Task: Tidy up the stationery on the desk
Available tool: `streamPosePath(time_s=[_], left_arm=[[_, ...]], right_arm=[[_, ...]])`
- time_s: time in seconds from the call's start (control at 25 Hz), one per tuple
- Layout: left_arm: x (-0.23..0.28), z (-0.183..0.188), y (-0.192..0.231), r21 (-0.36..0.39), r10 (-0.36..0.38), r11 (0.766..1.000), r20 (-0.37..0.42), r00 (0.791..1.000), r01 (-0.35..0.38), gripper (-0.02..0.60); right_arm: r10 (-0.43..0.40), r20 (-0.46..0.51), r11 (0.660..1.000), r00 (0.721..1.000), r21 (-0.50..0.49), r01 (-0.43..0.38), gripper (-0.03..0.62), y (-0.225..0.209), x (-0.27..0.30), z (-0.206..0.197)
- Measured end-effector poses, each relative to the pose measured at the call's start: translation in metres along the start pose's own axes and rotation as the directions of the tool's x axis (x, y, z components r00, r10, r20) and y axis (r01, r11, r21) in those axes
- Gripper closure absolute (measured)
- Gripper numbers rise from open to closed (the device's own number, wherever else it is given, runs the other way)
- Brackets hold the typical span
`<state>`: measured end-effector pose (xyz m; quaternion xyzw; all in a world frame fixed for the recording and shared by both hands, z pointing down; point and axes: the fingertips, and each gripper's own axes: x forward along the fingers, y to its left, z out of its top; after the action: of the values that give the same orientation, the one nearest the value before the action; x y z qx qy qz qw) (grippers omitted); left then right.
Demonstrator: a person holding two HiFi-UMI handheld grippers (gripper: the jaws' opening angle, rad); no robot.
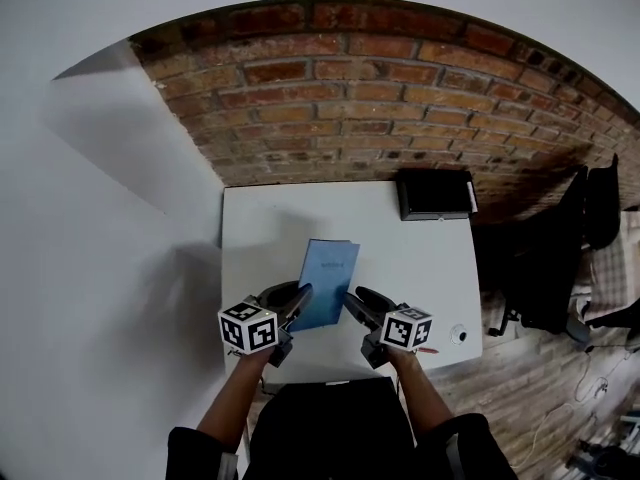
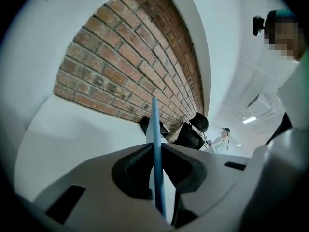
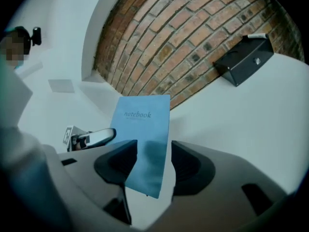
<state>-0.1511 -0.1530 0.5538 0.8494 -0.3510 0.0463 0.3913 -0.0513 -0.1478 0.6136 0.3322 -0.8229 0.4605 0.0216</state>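
Left tool is clamped down tight on the thin light-blue softcover notebook. In the left gripper view the dark ribbed pads pinch its edge, so the cover shows up as just a skinny blue line running up between the jaws.

Right tool is spread wide. In the right gripper view the notebook passes through the gap between its dark rubbery pads, one lower corner hanging there, but neither pad presses on it. So it's released, and only the left one carries the book.

The notebook sits between the two tools, near the front of the plain white matte surface and angled away from the person. It looks lifted off it rather than lying flat. The cover is smooth and flat, with "notebook" printed small near the top.

At the back of the surface there's a black rectangular box right against the rough red brick wall. The right gripper view shows it too, boxy, with hard edges.
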Motion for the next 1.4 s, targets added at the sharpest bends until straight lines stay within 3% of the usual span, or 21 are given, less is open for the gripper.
streamPosePath(time_s=[0.12, 0.52, 0.96, 1.24, 1.4], left_arm=[[-0.022, -0.009, 0.011, -0.013, 0.034, 0.999, 0.002, 0.999, -0.034, 0.529], [-0.072, -0.056, 0.053, -0.182, 0.092, 0.98, 0.029, 0.995, -0.086, 0.529], [-0.095, -0.101, 0.099, -0.379, 0.098, 0.923, 0.055, 0.994, -0.07, 0.529], [-0.1, -0.114, 0.125, -0.427, 0.116, 0.9, 0.034, 0.993, -0.09, 0.529], [-0.097, -0.116, 0.136, -0.424, 0.127, 0.898, 0.003, 0.992, -0.114, 0.529]], right_arm=[[0.031, -0.024, 0.999, 0.999, 0.022, -0.03, 0.382, 0.009, 0.014, -0.01], [0.088, -0.175, 0.996, 0.981, -0.018, -0.093, 0.384, 0.042, 0.051, -0.062], [0.051, -0.258, 0.995, 0.965, -0.071, -0.072, 0.384, 0.049, 0.061, -0.095], [0.037, -0.291, 0.996, 0.956, -0.068, -0.06, 0.384, 0.047, 0.063, -0.103], [0.03, -0.305, 0.996, 0.952, -0.067, -0.053, 0.384, 0.043, 0.065, -0.106]])
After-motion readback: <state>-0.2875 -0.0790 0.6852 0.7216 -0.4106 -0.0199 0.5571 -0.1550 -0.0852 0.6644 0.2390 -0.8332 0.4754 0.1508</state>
